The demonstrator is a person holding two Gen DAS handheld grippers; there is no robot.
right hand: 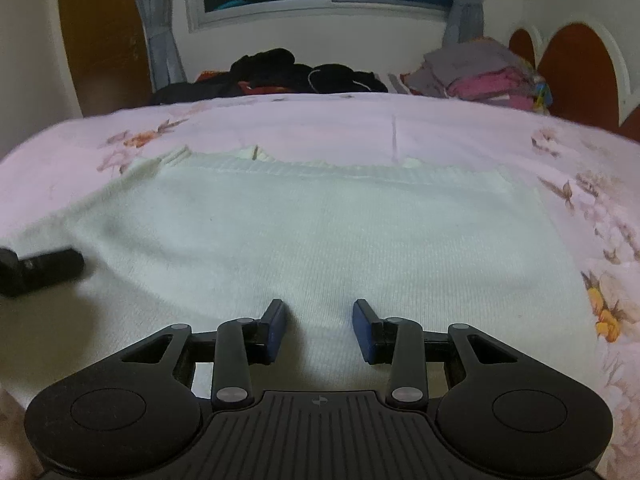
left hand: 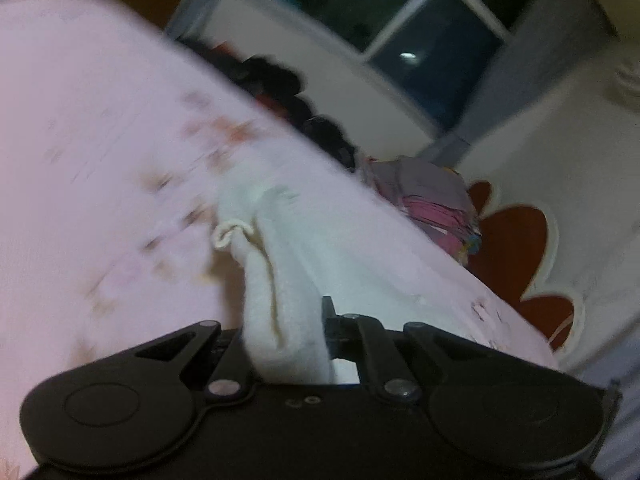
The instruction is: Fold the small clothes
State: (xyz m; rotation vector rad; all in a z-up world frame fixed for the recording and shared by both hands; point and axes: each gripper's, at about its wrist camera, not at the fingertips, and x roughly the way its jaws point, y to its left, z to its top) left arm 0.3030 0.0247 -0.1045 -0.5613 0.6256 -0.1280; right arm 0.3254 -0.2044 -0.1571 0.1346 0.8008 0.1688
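- Left wrist view: the left gripper [left hand: 286,344] is clamped on a bunched corner of the one white knit garment [left hand: 280,264], which trails off over the pink floral bed [left hand: 100,128]. It looks soft, light and limp; through the blur, an edge or hem seems the best hold.
- Right wrist view: the right gripper [right hand: 320,330] hangs part-open, holding nothing, above the garment [right hand: 320,232] spread flat on the bed [right hand: 304,120]. Two clothes heaps sit behind: one dark pile [right hand: 280,72], one folded stack [right hand: 480,76].
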